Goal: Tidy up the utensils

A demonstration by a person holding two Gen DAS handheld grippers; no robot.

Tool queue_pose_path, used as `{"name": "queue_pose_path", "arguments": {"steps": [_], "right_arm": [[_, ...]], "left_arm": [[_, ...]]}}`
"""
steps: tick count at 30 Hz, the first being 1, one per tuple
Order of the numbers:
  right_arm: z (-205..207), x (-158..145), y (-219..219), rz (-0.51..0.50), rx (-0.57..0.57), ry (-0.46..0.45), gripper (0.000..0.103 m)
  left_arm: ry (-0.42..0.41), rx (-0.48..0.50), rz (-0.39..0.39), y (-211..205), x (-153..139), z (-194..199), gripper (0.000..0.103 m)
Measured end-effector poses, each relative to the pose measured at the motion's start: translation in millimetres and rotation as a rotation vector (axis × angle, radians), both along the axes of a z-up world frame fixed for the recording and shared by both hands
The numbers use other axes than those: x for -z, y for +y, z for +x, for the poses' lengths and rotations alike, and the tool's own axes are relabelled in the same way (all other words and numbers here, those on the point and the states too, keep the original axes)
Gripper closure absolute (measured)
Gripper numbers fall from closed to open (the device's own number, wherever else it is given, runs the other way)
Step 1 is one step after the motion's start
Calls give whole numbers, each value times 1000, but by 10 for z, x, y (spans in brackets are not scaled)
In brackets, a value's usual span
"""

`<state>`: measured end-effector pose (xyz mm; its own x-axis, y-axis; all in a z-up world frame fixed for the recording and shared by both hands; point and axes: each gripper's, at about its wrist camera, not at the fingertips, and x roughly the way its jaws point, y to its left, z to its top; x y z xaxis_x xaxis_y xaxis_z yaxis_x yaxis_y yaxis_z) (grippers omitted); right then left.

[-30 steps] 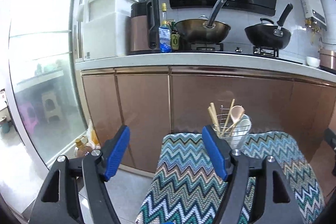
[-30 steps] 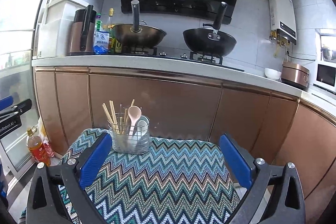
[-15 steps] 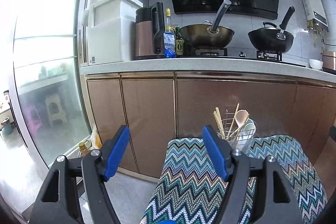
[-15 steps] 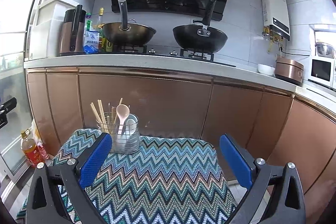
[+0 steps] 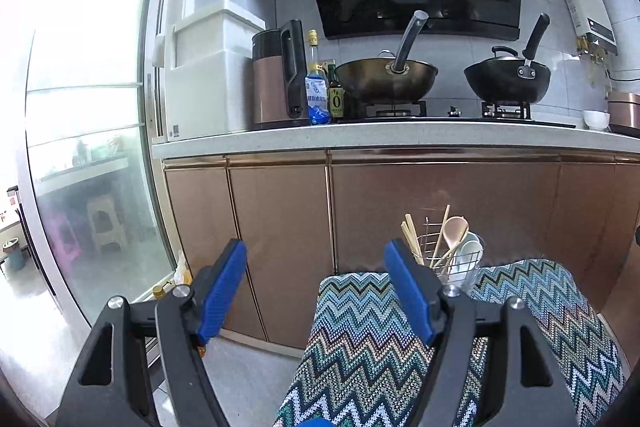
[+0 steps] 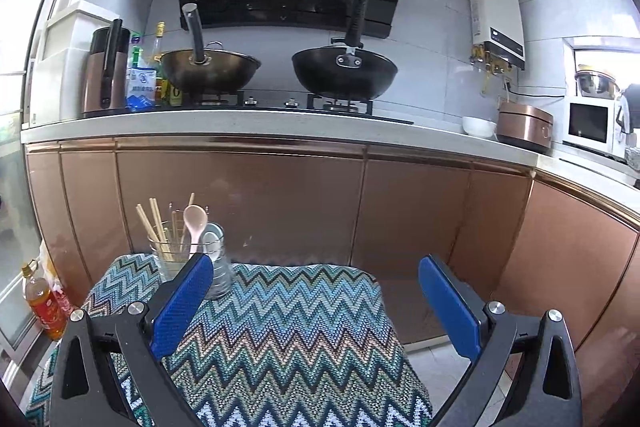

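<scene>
Both tools gape wide and hold nothing. The left tool [image 5: 316, 291] sits at the lower centre of its frame, the right tool [image 6: 316, 291] likewise. The wire holder [image 6: 188, 259] with chopsticks [image 6: 150, 223] and a spoon [image 6: 195, 221] stands at the far left corner of the zigzag-covered tabletop [image 6: 288, 327].

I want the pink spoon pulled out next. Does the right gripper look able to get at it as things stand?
Probably yes. The right gripper is open and empty, and the pink spoon stands bowl-up above the rim of the wire holder, ahead and to its left, with only bare zigzag cloth between. The chopsticks crowd it slightly.
</scene>
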<state>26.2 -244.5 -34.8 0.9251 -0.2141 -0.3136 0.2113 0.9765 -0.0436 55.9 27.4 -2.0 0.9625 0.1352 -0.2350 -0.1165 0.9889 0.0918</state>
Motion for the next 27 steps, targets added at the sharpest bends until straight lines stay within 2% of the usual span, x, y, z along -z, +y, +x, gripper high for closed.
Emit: {"name": "queue_pose_path", "arguments": {"steps": [27], "right_arm": [[-13, 35, -150, -8, 40, 6, 0]], "left_arm": [[-10, 18, -7, -28, -40, -36, 33]]}}
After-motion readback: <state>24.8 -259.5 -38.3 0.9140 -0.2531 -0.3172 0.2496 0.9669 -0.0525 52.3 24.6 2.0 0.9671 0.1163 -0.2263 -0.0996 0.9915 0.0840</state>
